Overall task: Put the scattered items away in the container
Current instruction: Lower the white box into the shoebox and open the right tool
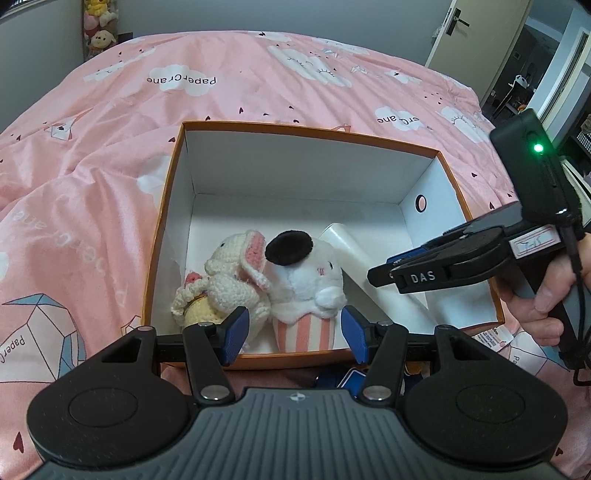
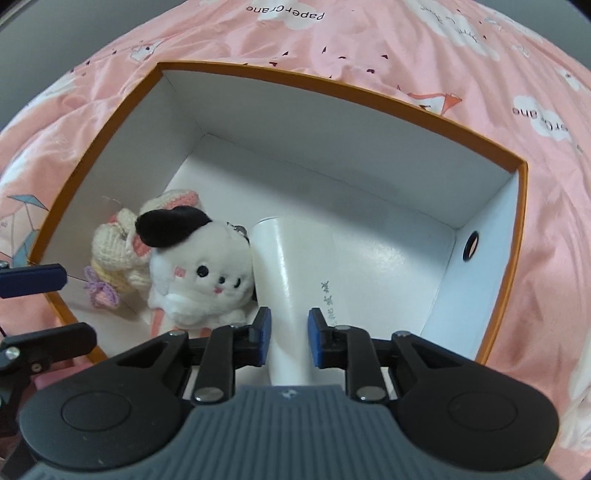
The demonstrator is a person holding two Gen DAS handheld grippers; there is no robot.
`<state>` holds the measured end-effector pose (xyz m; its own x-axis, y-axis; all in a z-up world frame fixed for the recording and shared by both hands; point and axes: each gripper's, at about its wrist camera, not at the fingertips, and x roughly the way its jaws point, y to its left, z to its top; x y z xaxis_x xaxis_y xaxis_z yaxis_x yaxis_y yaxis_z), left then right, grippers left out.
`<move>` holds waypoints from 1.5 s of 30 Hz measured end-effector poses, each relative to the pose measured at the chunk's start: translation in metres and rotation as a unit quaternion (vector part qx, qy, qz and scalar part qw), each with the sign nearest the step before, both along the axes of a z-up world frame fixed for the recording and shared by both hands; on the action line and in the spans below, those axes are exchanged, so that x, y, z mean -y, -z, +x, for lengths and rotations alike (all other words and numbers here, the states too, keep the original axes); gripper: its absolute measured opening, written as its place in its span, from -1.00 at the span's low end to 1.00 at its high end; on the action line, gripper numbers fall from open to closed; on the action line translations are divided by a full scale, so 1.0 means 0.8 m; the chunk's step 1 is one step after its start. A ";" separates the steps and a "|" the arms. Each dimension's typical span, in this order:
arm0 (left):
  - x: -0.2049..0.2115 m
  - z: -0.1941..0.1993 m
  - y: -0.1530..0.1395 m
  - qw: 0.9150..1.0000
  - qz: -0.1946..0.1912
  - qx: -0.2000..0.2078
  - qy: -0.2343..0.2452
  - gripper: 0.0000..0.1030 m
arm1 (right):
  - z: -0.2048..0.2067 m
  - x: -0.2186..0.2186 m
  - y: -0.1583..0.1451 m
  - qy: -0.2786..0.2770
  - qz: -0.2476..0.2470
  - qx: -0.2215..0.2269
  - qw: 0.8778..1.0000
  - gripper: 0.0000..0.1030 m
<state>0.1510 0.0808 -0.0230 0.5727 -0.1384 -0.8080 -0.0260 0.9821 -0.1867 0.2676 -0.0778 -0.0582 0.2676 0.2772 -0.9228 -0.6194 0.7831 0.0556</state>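
An orange box (image 1: pixel 306 131) with a white inside lies open on the pink bedspread. In its near left corner sit a crocheted bunny (image 1: pixel 232 280) and a white plush dog (image 1: pixel 314 280) with a black ear, set in a striped cup. A white tube (image 1: pixel 343 240) lies beside them on the box floor. My left gripper (image 1: pixel 293 338) hangs open over the near wall, the plush cup below its gap and untouched. My right gripper (image 2: pixel 290 336) hovers just above the tube (image 2: pixel 291 266), pads a little apart and pressing on nothing. From the side, the right gripper (image 1: pixel 380 275) points into the box.
A person's hand (image 1: pixel 543 295) holds the right gripper's handle at the box's right wall. Blue-and-white items (image 1: pixel 351 380) and a paper label (image 1: pixel 491 338) lie outside the near wall. An open door (image 1: pixel 480 37) and stacked soft toys (image 1: pixel 98 29) are beyond the bed.
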 end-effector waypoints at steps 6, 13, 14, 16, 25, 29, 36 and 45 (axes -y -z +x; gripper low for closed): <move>-0.001 0.000 0.000 1.000 0.000 -0.001 -0.004 0.25 | 0.016 -0.008 0.015 -0.006 -0.014 -0.011 1.000 -0.24; -0.002 -0.002 -0.001 1.000 -0.003 0.000 -0.003 0.25 | 0.031 -0.013 0.021 0.050 -0.026 -0.020 0.998 -0.06; -0.002 -0.002 -0.001 1.000 -0.003 0.001 -0.002 0.25 | 0.034 -0.013 0.022 0.056 -0.027 -0.024 0.998 -0.04; -0.002 -0.003 -0.002 1.000 -0.003 0.002 -0.002 0.25 | 0.036 -0.013 0.023 0.058 -0.029 -0.026 0.998 -0.03; -0.004 -0.002 -0.002 1.000 -0.004 0.002 -0.005 0.25 | 0.064 -0.011 0.033 0.059 -0.035 -0.022 0.997 0.40; -0.004 -0.002 -0.002 1.000 -0.003 0.001 -0.007 0.25 | 0.085 0.001 0.043 0.082 0.001 -0.052 0.995 0.36; -0.006 -0.001 -0.002 1.000 -0.003 -0.001 -0.009 0.25 | 0.079 0.001 0.043 0.096 0.001 -0.058 0.994 0.25; -0.006 -0.003 -0.002 1.000 -0.007 0.002 -0.009 0.25 | 0.070 0.001 0.035 0.105 -0.055 -0.012 0.993 0.01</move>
